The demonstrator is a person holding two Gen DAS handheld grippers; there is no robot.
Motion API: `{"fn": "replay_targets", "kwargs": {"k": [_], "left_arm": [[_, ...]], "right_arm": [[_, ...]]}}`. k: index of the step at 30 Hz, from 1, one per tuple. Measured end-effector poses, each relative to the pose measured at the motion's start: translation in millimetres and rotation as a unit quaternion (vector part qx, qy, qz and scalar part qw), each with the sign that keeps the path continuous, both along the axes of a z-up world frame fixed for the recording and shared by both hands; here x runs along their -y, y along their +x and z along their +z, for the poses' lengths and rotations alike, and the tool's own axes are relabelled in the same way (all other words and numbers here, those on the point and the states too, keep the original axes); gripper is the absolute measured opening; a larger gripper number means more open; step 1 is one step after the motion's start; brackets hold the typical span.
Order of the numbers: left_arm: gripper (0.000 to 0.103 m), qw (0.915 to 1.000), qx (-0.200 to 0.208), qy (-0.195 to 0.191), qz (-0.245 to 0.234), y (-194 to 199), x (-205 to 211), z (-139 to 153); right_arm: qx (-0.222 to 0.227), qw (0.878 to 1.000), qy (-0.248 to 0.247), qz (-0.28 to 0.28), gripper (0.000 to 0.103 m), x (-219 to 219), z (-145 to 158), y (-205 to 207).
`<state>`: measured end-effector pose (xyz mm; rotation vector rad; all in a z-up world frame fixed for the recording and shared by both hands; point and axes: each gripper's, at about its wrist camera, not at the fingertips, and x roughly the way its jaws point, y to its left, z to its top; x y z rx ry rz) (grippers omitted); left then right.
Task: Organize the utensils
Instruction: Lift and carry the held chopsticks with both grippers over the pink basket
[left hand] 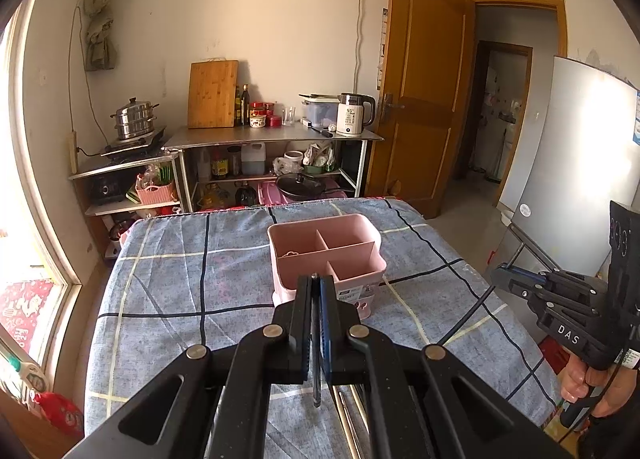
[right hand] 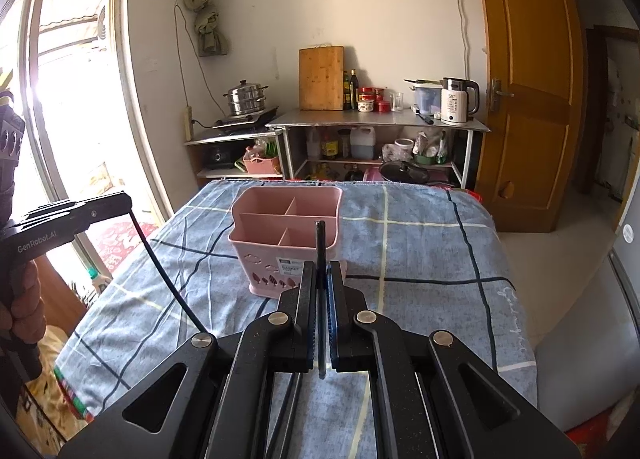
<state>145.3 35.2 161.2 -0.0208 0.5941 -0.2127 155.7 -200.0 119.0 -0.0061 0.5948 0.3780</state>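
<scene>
A pink utensil basket point(left hand: 326, 255) with several compartments stands on the blue checked tablecloth; it also shows in the right wrist view point(right hand: 286, 235). Its compartments look empty. My left gripper point(left hand: 317, 283) is shut on a thin dark utensil point(left hand: 316, 359) held edge-on, just short of the basket's near wall. My right gripper point(right hand: 320, 271) is shut on a dark slim utensil point(right hand: 320, 243) whose tip sticks up past the fingertips, in front of the basket's near right side. Each gripper shows at the other view's edge.
More utensils point(left hand: 348, 411) lie on the cloth under my left gripper. Steel shelves point(left hand: 272, 139) with a kettle, cutting board, pots and bottles stand beyond the table. A wooden door point(left hand: 424, 91) and a fridge point(left hand: 580, 163) are at right, a window at left.
</scene>
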Motion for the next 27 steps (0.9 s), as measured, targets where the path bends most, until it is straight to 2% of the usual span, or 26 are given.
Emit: {"fn": "replay_targets", "kwargs": {"k": [11, 27], "left_arm": [[0.004, 0.9996, -0.002, -0.028, -0.001, 7, -1, 20], [0.004, 0.9948, 0.039, -0.09, 0.027, 74, -27, 84]], "right_arm": [[0.007, 0.999, 0.029, 0.009, 0.005, -4, 19, 0], [0.053, 0.995, 0.09, 0.004, 0.005, -23, 79, 54]]}}
